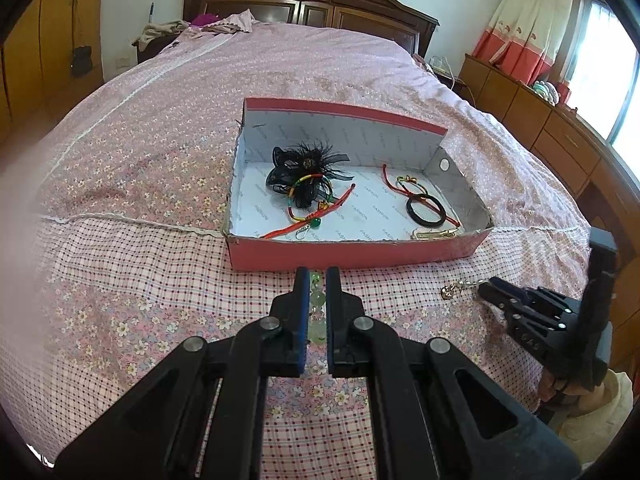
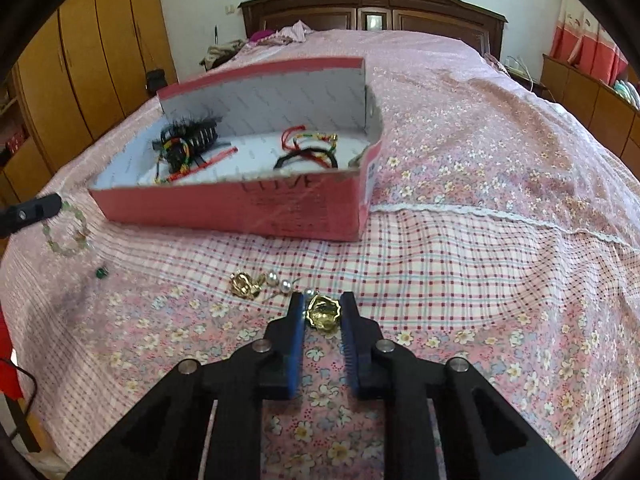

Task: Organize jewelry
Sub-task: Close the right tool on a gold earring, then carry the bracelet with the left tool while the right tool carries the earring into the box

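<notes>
A pale green bead bracelet (image 1: 316, 304) lies on the pink bedspread, with my left gripper (image 1: 317, 280) shut on it just in front of the pink shoe box (image 1: 352, 254). From the right wrist view the bracelet (image 2: 68, 236) hangs in a loop at that gripper's tip. My right gripper (image 2: 322, 304) is shut on a gold flower earring (image 2: 322, 314), the pads touching both its sides. A second gold earring (image 2: 245, 285) with pearls (image 2: 279, 280) lies just left of it. The box holds a black feather hairpiece (image 1: 304, 164), coloured cords and a black hair tie (image 1: 424, 210).
A small dark green piece (image 2: 100, 273) lies on the bedspread near the bracelet. A gold clip (image 1: 436, 234) sits in the box's near right corner. Clothes (image 1: 160, 32) are piled by the wooden headboard (image 1: 312, 4). A wardrobe (image 2: 80, 60) stands left and a dresser (image 1: 540, 120) right.
</notes>
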{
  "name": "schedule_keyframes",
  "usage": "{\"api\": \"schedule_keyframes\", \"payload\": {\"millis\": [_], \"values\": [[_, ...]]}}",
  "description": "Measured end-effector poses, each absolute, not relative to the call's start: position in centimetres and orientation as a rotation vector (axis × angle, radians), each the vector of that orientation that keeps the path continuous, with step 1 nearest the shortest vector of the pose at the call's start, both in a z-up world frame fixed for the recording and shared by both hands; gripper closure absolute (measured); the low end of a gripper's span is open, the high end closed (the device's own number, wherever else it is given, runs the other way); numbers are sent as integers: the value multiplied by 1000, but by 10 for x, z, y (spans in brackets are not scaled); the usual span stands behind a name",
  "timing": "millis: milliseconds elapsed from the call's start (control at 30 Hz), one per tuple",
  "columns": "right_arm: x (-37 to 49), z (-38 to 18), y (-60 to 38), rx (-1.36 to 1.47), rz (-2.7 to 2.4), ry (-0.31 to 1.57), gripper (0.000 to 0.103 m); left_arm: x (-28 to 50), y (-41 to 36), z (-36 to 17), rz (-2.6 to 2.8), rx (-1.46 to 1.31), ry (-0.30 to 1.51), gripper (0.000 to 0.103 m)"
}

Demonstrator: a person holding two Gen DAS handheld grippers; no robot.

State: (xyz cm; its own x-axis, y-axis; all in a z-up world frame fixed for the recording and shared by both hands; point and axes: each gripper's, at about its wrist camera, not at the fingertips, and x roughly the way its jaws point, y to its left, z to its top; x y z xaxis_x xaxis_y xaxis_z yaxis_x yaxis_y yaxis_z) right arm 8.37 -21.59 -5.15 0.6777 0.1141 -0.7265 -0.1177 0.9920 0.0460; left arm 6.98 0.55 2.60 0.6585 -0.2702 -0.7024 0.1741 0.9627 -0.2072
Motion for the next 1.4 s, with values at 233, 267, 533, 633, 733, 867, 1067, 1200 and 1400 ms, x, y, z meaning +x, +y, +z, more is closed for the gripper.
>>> {"api": "schedule_keyframes", "payload": {"millis": [233, 267, 533, 633, 733, 867, 1067, 1200, 1400], "values": [[68, -17, -219, 0, 141, 723, 84, 67, 7, 34, -252, -130, 795, 103], [67, -13, -219, 0, 142, 713, 84, 67, 7, 36, -253, -130, 791, 103], [63, 15, -217, 16, 170, 665, 84, 67, 9, 51, -261, -130, 760, 103], [63, 22, -213, 10, 179, 652, 84, 69, 10, 58, -261, -127, 743, 103], [64, 27, -210, 5, 189, 642, 84, 73, 11, 65, -265, -125, 730, 103], [68, 34, -206, -4, 196, 631, 84, 78, 10, 71, -271, -122, 715, 103], [77, 44, -201, -16, 207, 612, 84, 90, 5, 76, -277, -113, 704, 103], [84, 49, -198, -26, 209, 602, 84, 97, 1, 76, -278, -105, 706, 103], [98, 53, -195, -35, 213, 596, 84, 111, -2, 72, -270, -101, 716, 103]]}}
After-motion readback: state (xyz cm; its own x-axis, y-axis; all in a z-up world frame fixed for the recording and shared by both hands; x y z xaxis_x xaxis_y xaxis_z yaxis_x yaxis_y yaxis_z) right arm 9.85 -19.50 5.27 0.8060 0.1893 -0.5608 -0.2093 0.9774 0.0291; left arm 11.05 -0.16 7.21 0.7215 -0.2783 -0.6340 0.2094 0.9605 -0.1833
